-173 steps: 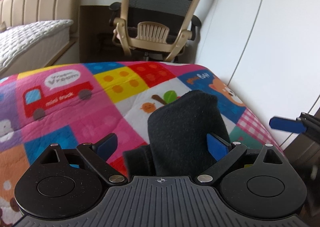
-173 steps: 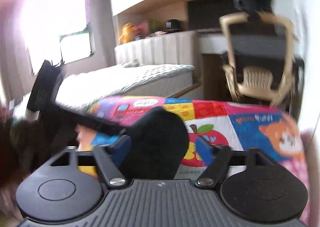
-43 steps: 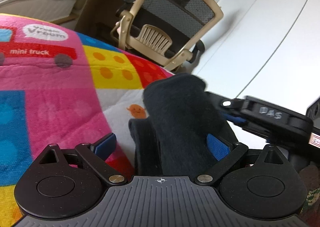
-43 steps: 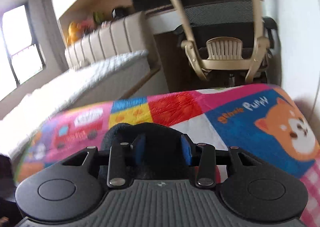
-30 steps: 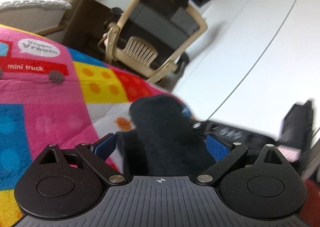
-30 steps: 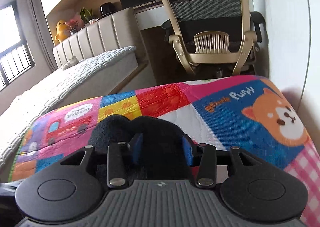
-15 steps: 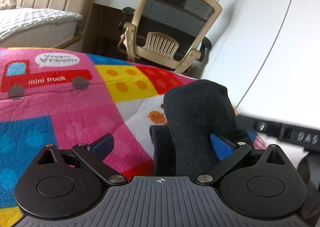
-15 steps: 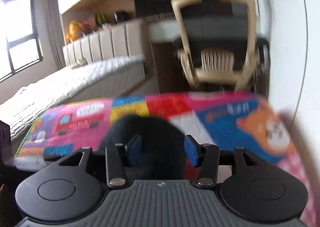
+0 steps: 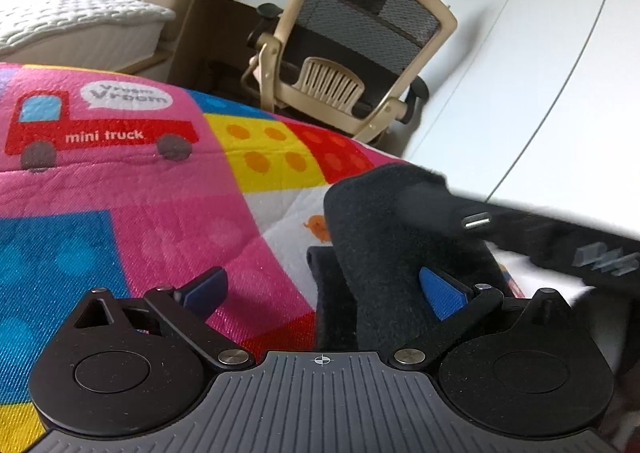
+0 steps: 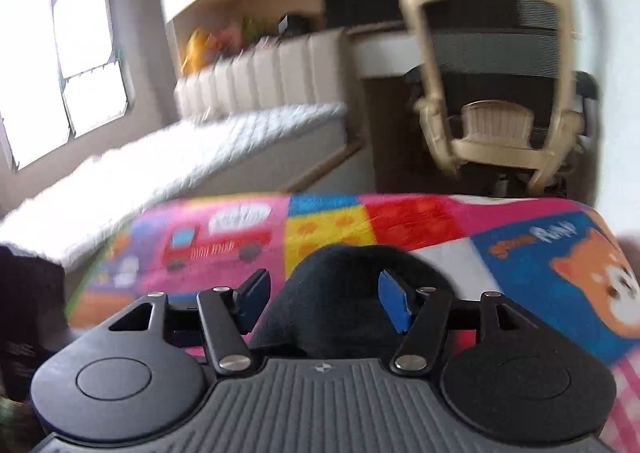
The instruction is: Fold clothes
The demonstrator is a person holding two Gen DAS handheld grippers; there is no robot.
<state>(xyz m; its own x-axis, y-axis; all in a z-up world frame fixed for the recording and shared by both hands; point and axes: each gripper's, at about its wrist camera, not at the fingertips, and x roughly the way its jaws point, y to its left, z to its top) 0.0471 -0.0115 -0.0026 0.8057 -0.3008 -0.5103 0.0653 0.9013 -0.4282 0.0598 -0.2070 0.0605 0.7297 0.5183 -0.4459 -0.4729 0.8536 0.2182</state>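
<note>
A folded black garment (image 9: 384,253) lies on the colourful play mat (image 9: 120,213). My left gripper (image 9: 324,293) is open, with its blue pads on either side of the garment's near end. In the right wrist view the same black garment (image 10: 344,293) lies between the blue pads of my right gripper (image 10: 324,299), which is open. The right gripper's black body (image 9: 560,241) shows blurred at the right of the left wrist view, next to the garment.
A beige mesh office chair (image 9: 352,53) stands beyond the mat's far edge, by a desk. A bed with a white quilted cover (image 10: 180,173) is at the left. A white wall (image 9: 540,73) runs along the mat's right side.
My right gripper has opened from its closed hold on the garment and drawn back a little. The left gripper stays open beside the garment, and its view has tilted.
</note>
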